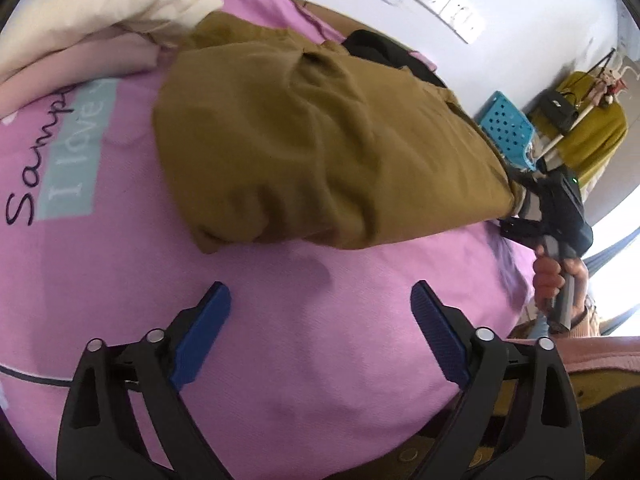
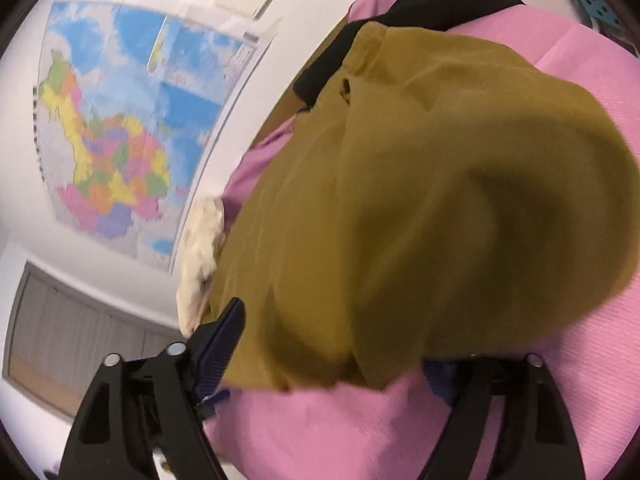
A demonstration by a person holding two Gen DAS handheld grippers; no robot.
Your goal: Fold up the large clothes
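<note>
— So, where is the garment?
— The mustard-brown garment lies bunched and creased on the pink bedspread, a black garment behind it.
— Any containers?
— A blue perforated basket by the wall; its contents are too blurred to tell.
— The grippers?
— The left gripper hovers spread and empty. The right gripper gapes wide, fabric draped between its fingers, seemingly unpinched.
</note>
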